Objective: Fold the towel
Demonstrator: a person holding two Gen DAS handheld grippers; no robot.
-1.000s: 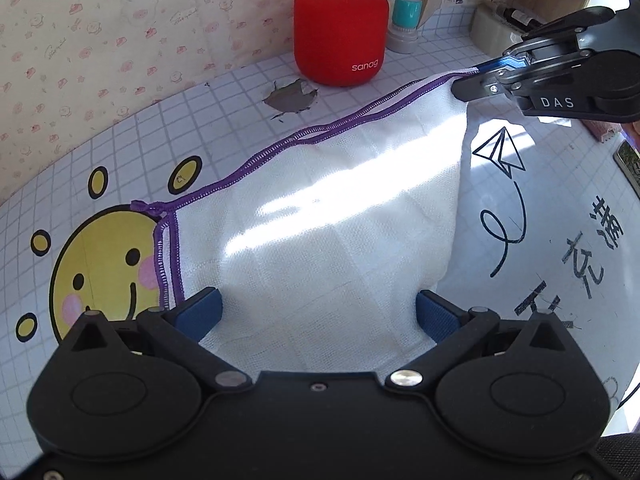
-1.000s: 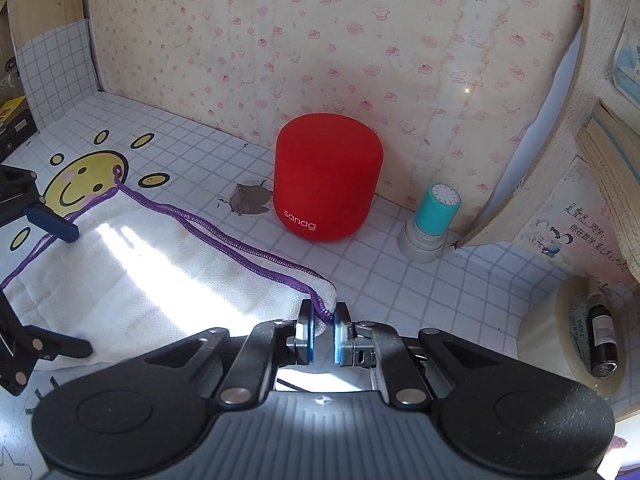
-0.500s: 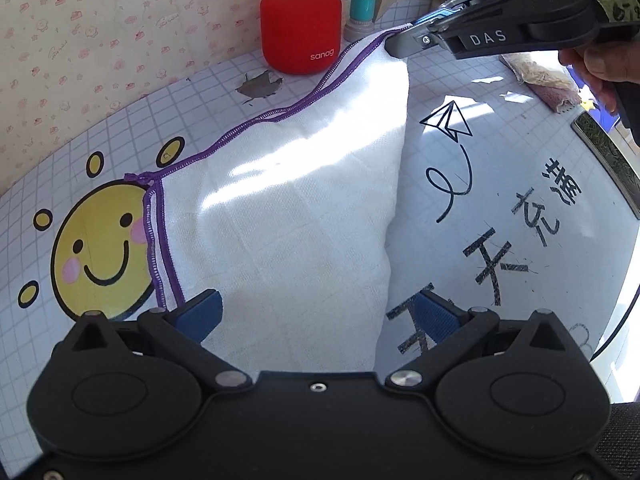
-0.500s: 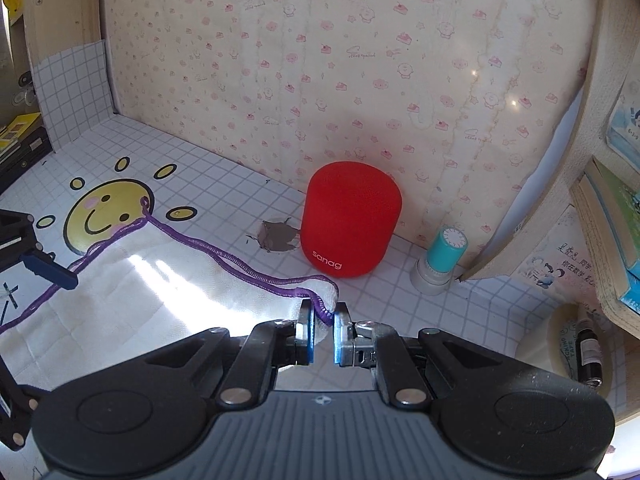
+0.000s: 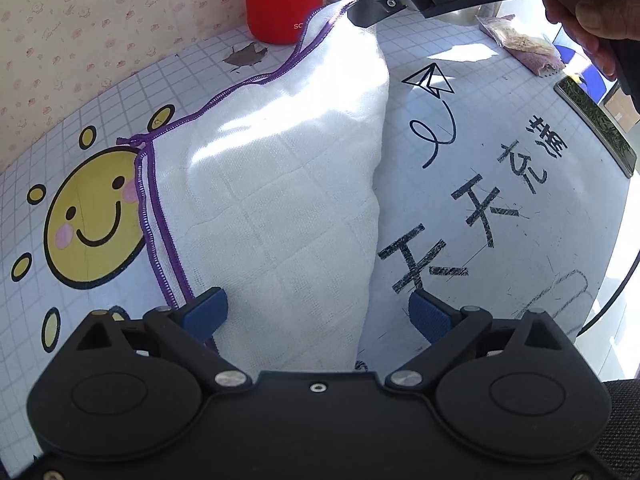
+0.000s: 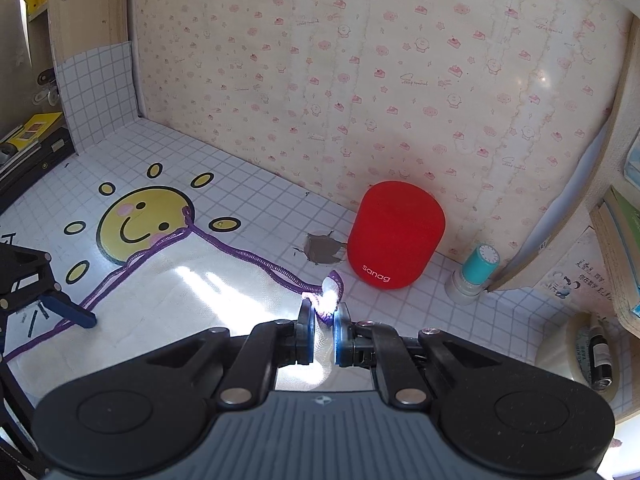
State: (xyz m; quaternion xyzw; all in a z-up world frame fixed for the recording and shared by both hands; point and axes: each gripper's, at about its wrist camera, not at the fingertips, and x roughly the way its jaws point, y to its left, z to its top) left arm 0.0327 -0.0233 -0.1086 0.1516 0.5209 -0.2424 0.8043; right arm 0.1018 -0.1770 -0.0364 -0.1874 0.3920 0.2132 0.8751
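Since a second ago the right gripper (image 6: 323,330) has lifted its corner of the towel (image 5: 280,200) well up off the mat (image 5: 520,160), so the cloth now rises in a steep ridge toward the top of the left wrist view, where before it lay nearly flat.

Round about: a red speaker (image 6: 394,236) stands against the papered wall in the right-centre of the right wrist view, with a teal-capped stamp (image 6: 476,276) just to its right and a torn grey patch (image 6: 322,248) in the mat just to its left. A roll of tape (image 6: 576,352) sits at the lower right edge. The yellow sun face (image 5: 92,220) lies at the left of the left wrist view, its edge under the towel's purple hem. Nothing lies across the towel itself.

The right gripper's fingers are closed onto the hemmed corner, which bunches up between them. A hand (image 5: 592,12) holds that gripper at the upper right of the left wrist view.

The left gripper (image 5: 316,314) has its fingers spread wide, one on each side of the towel's near end at the bottom centre, not pinching it.
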